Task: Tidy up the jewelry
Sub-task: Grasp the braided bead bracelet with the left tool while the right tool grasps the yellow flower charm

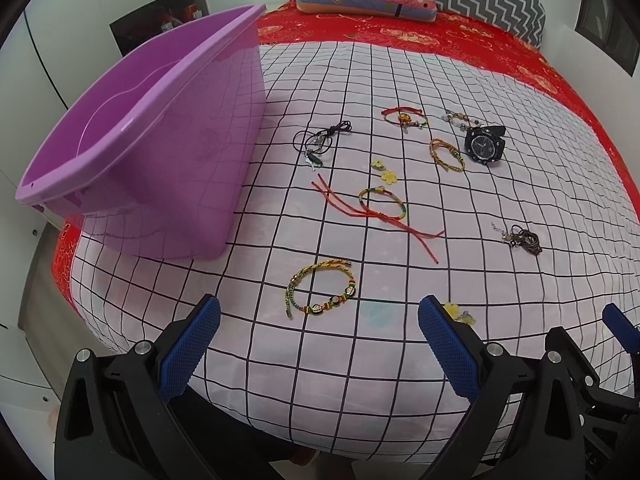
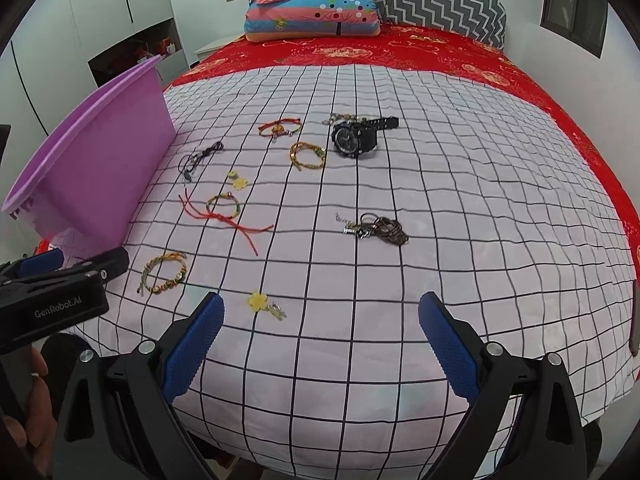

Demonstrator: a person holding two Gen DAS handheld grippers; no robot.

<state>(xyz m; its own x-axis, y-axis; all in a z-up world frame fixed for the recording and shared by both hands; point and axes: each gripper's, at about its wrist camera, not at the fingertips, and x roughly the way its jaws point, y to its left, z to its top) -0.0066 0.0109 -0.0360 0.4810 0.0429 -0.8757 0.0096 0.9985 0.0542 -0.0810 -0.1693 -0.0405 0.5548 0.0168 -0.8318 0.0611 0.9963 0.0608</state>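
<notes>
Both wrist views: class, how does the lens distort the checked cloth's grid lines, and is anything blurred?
Left wrist view: the checked cloth's straight lines bulge outward, dark corners vignette. Right wrist view: same barrel bowing; jewelry stays sharp, no notable blur.

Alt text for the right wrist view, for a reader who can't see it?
An open right gripper hovers over a grid-patterned sheet scattered with bracelets, a black watch and a yellow flower charm. A purple tub stands at left.
</notes>
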